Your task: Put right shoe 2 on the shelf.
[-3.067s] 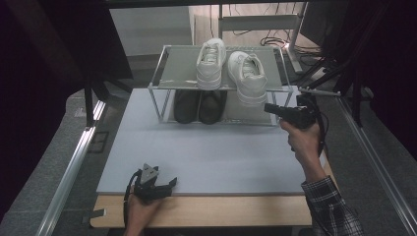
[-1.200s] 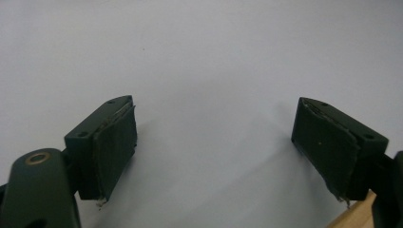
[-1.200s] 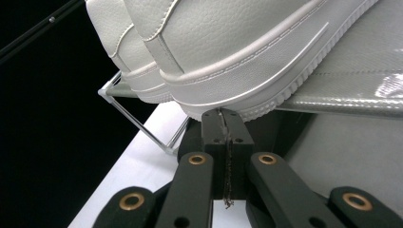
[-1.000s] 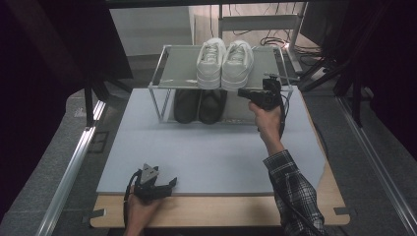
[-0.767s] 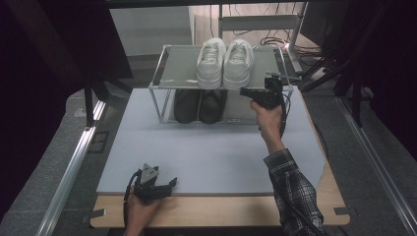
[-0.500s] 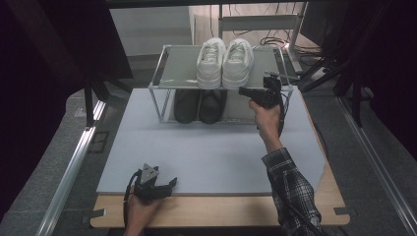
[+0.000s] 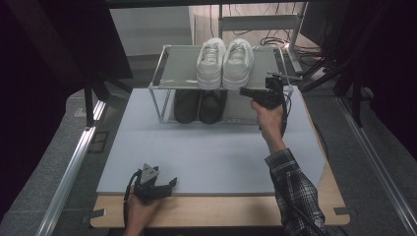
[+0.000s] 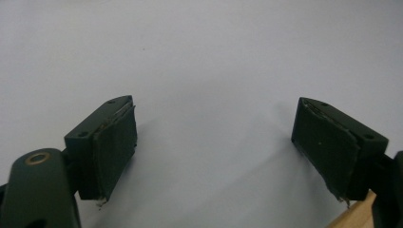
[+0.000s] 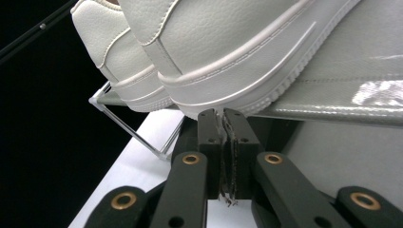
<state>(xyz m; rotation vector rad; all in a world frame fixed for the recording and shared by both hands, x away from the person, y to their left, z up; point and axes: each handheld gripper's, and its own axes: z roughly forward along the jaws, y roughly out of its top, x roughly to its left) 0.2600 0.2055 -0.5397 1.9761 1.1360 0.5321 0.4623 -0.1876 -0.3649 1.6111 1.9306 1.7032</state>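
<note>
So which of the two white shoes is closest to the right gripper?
The right-hand white shoe on the rack's top shelf; the right gripper, jaws shut, sits just below its heel.

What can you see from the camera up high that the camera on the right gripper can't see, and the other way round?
High view alone: the pair of black shoes on the lower shelf, the left gripper resting on the pale grey mat, and the checked sleeve. Right gripper view alone: the right gripper with its jaws shut, empty, just under the near shoe's white stitched heel sole. Both: the pair of white leather sneakers on the metal rack's glossy grey top shelf.
</note>
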